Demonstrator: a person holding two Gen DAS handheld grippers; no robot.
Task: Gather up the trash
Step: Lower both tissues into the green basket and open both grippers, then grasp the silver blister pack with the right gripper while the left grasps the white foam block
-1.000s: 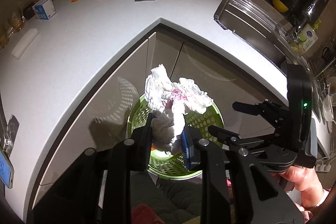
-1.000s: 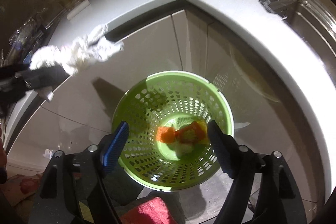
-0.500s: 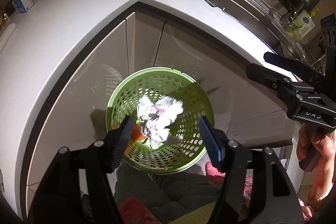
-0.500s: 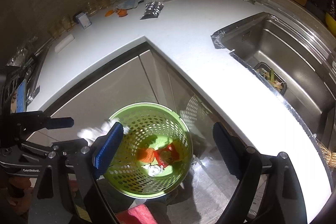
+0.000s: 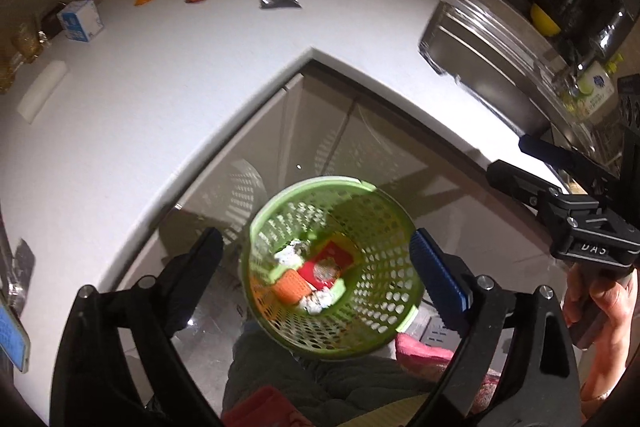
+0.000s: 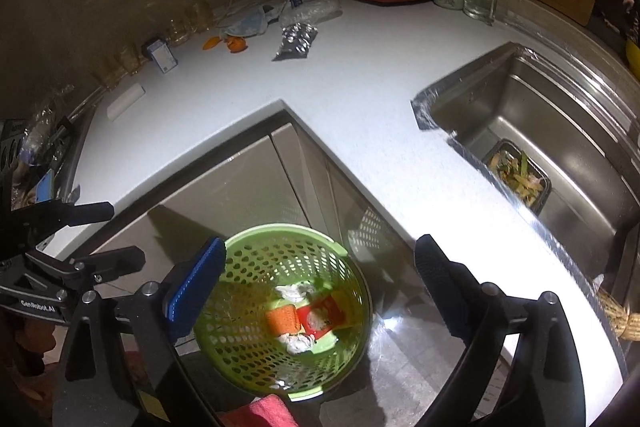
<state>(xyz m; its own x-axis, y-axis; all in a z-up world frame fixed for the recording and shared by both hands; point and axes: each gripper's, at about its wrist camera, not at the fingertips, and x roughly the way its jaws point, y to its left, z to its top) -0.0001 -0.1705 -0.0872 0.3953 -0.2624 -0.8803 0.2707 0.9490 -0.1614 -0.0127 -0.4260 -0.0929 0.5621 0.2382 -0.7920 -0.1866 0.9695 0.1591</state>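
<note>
Left wrist view: left gripper (image 5: 316, 263) with jaws spread wide, just been opening, nothing between the pads; it hangs over the green basket (image 5: 384, 211) on the floor below the counter (image 5: 160, 99). In the basket: crumpled tissue (image 5: 292, 253), red packet (image 5: 326, 267), orange piece (image 5: 290, 287). Right gripper (image 5: 560, 187) at the frame's right edge, a hand (image 5: 600, 303) on its grip; lettering there blurred.

Right wrist view: right gripper (image 6: 320, 275) also wide, just been opening, empty, above the same basket (image 6: 248, 267). Left gripper (image 6: 92, 227) at left, marked "GenRobot.AI". Foil packet (image 6: 298, 41) and orange peel (image 6: 234, 43) lie on the counter (image 6: 360, 115), well apart from the basket.
</note>
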